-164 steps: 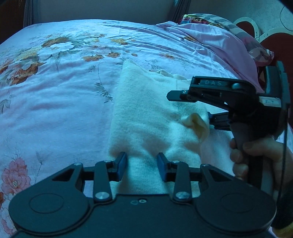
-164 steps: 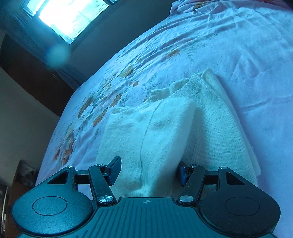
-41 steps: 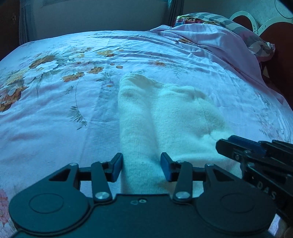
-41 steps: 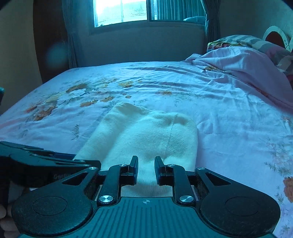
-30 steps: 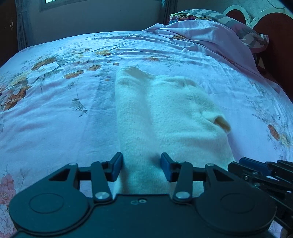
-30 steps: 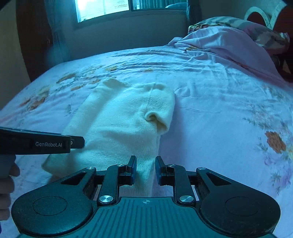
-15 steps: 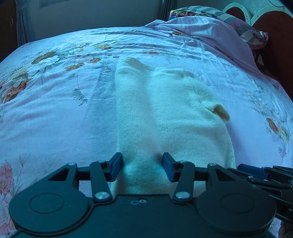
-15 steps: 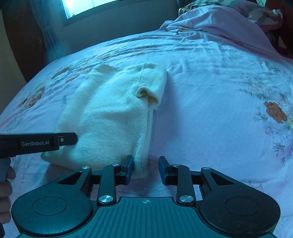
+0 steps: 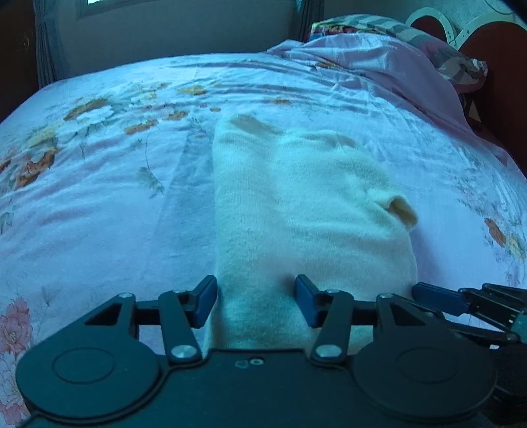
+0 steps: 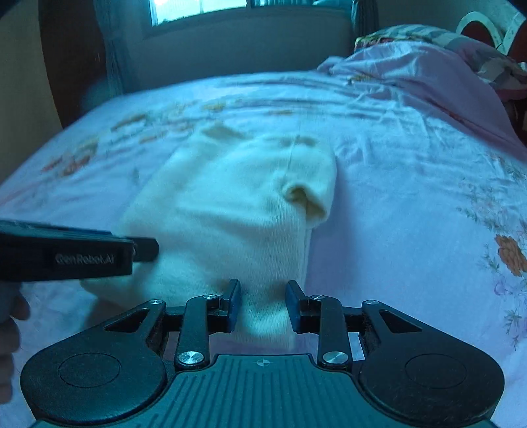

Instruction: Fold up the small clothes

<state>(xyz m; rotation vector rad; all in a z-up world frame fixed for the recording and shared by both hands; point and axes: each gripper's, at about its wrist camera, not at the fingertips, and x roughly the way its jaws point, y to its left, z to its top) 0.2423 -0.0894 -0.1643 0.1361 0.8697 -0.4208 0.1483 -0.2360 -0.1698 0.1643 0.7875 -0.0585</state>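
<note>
A cream knitted garment (image 9: pixel 296 210) lies folded lengthwise on the bed, its near hem toward me; it also shows in the right wrist view (image 10: pixel 237 210). A small sleeve opening (image 9: pixel 400 210) sticks up on its right side. My left gripper (image 9: pixel 256 301) is open, its fingers either side of the near left corner of the hem. My right gripper (image 10: pixel 262 304) is open around the near right corner of the hem. The right gripper's blue fingertips (image 9: pixel 438 298) show at the right edge of the left wrist view. The left gripper's body (image 10: pixel 75 253) crosses the right wrist view at left.
The bed carries a pale pink floral sheet (image 9: pixel 98 197). A heaped pink blanket and pillows (image 9: pixel 395 62) lie at the far right by a dark red headboard (image 9: pixel 500 82). A window and curtains (image 10: pixel 204 19) stand beyond the bed's far edge.
Both grippers have opened wider over the last second and moved in over the garment's near hem. The right gripper, nearly shut a second ago, now straddles the right corner.
</note>
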